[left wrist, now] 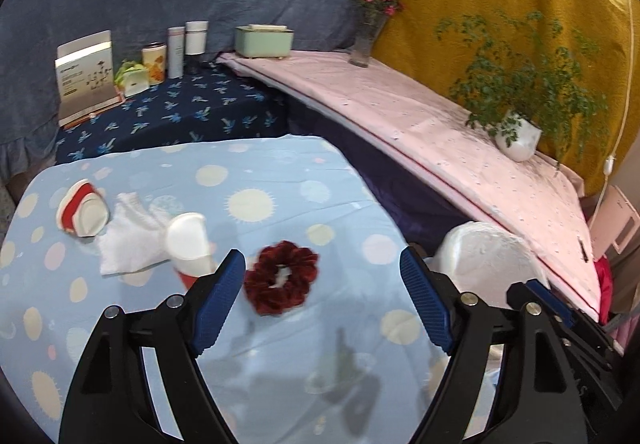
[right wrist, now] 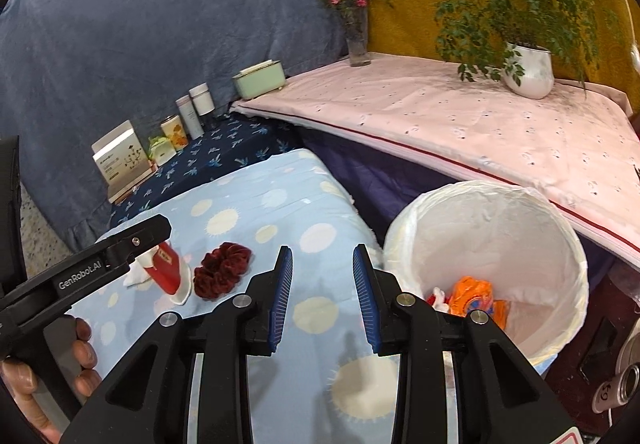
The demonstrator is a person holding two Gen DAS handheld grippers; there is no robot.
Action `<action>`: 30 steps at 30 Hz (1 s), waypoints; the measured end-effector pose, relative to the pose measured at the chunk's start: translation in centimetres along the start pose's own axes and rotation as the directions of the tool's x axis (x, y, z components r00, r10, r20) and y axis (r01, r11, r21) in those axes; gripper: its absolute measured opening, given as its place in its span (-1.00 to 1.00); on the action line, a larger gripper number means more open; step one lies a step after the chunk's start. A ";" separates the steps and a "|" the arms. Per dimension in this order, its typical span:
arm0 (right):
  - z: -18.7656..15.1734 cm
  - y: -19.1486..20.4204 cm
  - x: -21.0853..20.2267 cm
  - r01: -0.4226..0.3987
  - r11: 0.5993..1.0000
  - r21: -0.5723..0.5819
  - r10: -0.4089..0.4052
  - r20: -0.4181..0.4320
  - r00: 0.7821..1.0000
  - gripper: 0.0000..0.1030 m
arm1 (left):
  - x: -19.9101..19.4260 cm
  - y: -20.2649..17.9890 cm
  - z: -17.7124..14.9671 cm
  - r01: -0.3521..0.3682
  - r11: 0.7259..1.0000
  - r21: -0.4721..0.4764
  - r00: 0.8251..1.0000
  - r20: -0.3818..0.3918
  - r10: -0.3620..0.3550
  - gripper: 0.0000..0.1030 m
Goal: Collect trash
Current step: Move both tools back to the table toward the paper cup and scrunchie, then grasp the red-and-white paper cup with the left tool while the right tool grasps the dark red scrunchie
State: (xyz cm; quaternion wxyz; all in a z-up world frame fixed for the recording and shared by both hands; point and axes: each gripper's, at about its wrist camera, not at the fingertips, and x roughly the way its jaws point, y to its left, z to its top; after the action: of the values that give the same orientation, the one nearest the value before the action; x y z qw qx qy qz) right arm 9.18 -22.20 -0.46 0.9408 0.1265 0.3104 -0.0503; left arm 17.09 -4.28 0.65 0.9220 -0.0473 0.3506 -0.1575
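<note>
Paper cup tipped beside tissue and scrunchie, left gripper and right gripper jaws both apart, empty.

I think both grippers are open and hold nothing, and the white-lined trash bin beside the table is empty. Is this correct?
Not fully. The trash bin is not empty: the right wrist view shows an orange wrapper already lying at its bottom. The rest is right: the left gripper and right gripper are open and hold nothing.
</note>
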 end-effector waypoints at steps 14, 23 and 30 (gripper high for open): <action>-0.6 4.9 4.7 -0.061 0.997 -0.043 0.057 -0.083 0.995 -0.38 | 2.6 6.7 -0.7 -0.142 0.987 -0.069 0.989 -0.053 0.138 0.60; -1.7 7.8 9.4 -0.084 0.994 -0.073 0.072 -0.159 0.985 -0.38 | 5.3 8.5 -0.8 -0.156 0.985 -0.071 0.984 -0.094 0.149 0.58; -2.4 9.4 12.9 -0.088 0.993 -0.077 0.070 -0.212 0.975 -0.27 | 6.7 9.3 -1.0 -0.124 0.990 -0.062 0.985 -0.125 0.116 0.06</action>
State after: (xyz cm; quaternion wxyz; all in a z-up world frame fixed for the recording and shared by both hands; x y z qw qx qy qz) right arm 19.74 -12.72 -8.10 0.9088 0.1029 0.4042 0.0141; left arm 23.53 2.33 -6.19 0.9046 -0.0486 0.4134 -0.0921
